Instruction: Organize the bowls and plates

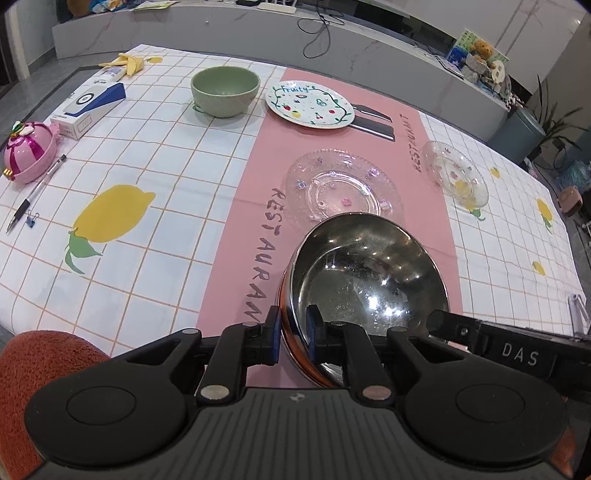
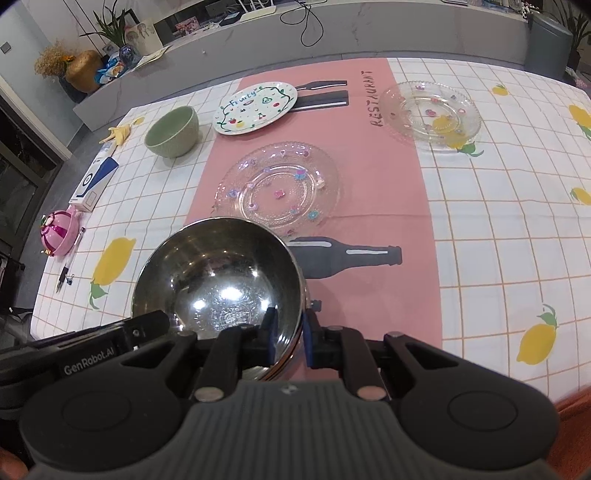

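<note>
Both grippers are shut on the rim of one steel bowl, held above the table's near edge. My left gripper pinches its left rim; my right gripper pinches its right rim, and the bowl shows there too. Just beyond it lies a large clear glass plate, also in the right wrist view. A smaller clear glass plate lies at the right. A white "Fruity" plate and a green bowl stand further back.
At the left lie a pink round box, a pen with a blue clip, a white and blue carton and a banana peel. A grey counter runs behind the table. An orange chair back is near left.
</note>
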`<action>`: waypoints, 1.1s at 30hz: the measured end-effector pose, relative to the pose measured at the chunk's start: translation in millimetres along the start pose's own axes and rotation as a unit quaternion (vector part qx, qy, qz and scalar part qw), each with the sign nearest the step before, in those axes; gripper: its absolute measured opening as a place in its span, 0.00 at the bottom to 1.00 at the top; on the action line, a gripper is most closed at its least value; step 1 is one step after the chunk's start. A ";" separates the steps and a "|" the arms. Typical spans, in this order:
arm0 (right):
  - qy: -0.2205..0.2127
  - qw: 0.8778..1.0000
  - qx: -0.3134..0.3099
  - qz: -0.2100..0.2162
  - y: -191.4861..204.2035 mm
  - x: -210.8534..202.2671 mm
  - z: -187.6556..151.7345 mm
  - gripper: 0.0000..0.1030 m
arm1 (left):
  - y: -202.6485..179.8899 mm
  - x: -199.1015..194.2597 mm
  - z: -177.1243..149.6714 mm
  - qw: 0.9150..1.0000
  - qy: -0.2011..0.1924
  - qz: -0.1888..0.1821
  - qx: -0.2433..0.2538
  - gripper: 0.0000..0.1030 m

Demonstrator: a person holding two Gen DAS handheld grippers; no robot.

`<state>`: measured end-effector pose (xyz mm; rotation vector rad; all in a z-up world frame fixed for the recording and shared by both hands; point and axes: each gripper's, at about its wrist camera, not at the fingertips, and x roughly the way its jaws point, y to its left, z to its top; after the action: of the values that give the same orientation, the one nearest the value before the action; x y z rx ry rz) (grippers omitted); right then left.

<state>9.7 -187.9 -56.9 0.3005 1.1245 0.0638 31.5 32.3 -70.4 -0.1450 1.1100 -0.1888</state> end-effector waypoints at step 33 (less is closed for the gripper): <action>-0.069 0.997 0.007 0.028 1.1 -35.2 22.2 0.25 | 18.4 -47.1 35.5 0.994 -0.087 -0.053 -0.033 0.22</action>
<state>14.4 -198.5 -16.9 0.3430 0.9805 0.0841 44.5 61.4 -17.6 -0.2746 0.9360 -0.2312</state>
